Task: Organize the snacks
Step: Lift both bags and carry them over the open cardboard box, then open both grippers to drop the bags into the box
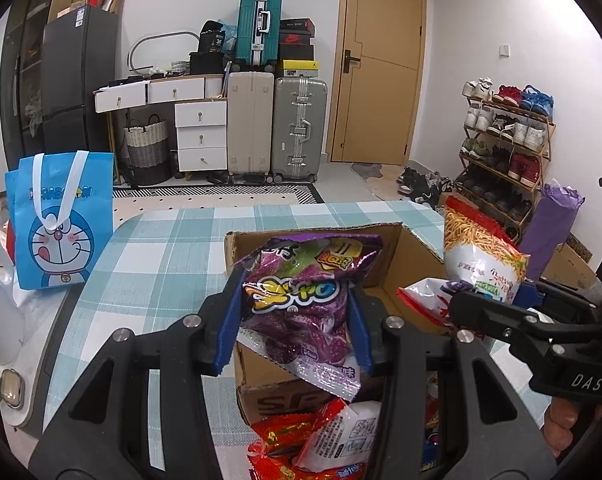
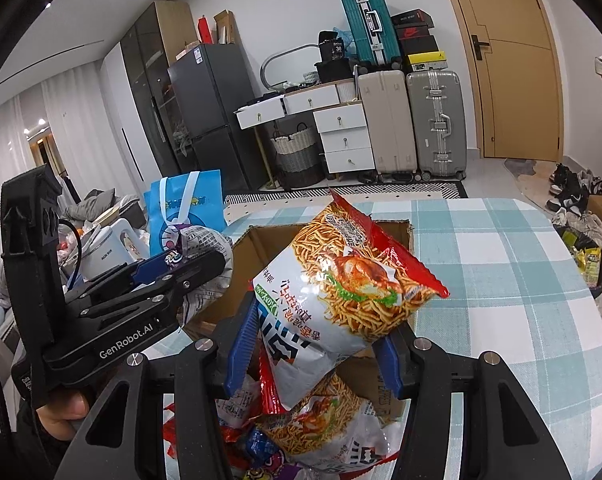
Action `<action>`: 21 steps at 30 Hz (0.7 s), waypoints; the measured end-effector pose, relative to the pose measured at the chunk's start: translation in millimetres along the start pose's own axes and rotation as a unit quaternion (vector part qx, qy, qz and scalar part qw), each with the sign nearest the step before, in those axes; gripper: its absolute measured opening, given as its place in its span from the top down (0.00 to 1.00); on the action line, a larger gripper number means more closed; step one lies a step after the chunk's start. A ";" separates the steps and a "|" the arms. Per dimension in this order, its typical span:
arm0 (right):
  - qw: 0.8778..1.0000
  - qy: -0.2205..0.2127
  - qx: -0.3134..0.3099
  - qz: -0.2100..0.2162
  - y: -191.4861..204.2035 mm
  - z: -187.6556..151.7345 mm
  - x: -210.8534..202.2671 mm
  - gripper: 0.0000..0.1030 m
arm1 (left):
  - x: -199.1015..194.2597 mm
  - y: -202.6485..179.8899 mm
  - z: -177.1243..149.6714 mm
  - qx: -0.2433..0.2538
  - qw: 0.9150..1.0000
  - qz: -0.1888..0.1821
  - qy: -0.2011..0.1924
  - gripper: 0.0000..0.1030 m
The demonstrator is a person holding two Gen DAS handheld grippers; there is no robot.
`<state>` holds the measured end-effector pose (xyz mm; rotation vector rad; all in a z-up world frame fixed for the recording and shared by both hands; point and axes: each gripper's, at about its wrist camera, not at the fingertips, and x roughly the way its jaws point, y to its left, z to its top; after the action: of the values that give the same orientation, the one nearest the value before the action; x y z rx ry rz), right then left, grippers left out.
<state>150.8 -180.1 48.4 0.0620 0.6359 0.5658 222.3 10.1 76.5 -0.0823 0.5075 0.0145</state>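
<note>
My left gripper (image 1: pixel 297 300) is shut on a purple snack bag (image 1: pixel 301 300), held above the near wall of an open cardboard box (image 1: pixel 405 256) on the checked table. My right gripper (image 2: pixel 321 328) is shut on a white and red noodle-snack bag (image 2: pixel 341 292), held over the same box (image 2: pixel 261 256). The noodle bag also shows in the left wrist view (image 1: pixel 481 256), at the box's right side. The left gripper shows in the right wrist view (image 2: pixel 173 264) with the purple bag's silver back (image 2: pixel 205 240). More snack bags (image 1: pixel 325 440) lie piled at the near side of the box.
A blue Doraemon tote bag (image 1: pixel 61 220) stands at the table's left edge. The table (image 2: pixel 501 280) has a blue-and-white checked cloth. A white kettle (image 2: pixel 109 248) sits left of the table. Suitcases, drawers and a shoe rack (image 1: pixel 509 144) stand beyond.
</note>
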 end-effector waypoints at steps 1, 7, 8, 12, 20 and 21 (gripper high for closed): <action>1.000 0.001 0.001 0.000 -0.9 1.2 2.3 0.48 | 1.2 -0.9 0.5 0.001 1.000 0.000 0.000 0.58; 1.000 0.014 0.001 -0.005 -1.7 3.8 15.0 0.48 | 9.7 -3.8 4.2 0.006 1.000 0.002 0.004 0.58; 1.000 0.016 0.000 -0.006 -1.3 3.5 16.2 0.48 | 11.3 -4.1 4.4 0.007 1.000 0.002 0.004 0.58; 1.000 0.015 -0.006 -0.010 0.0 0.8 15.5 0.47 | 17.4 -5.3 4.6 0.009 1.000 0.002 0.012 0.57; 1.000 -0.007 0.014 -0.018 -10.8 -9.3 -5.0 0.06 | 12.6 -1.0 0.1 -0.005 1.000 -0.018 0.017 0.18; 1.000 -0.009 0.018 -0.020 -12.6 -11.3 -7.8 0.02 | 9.3 -0.2 -0.5 -0.005 1.000 -0.020 0.013 0.17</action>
<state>145.2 -196.1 40.8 0.0884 0.6287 0.5147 230.2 9.7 71.5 -0.1019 0.5326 -0.0227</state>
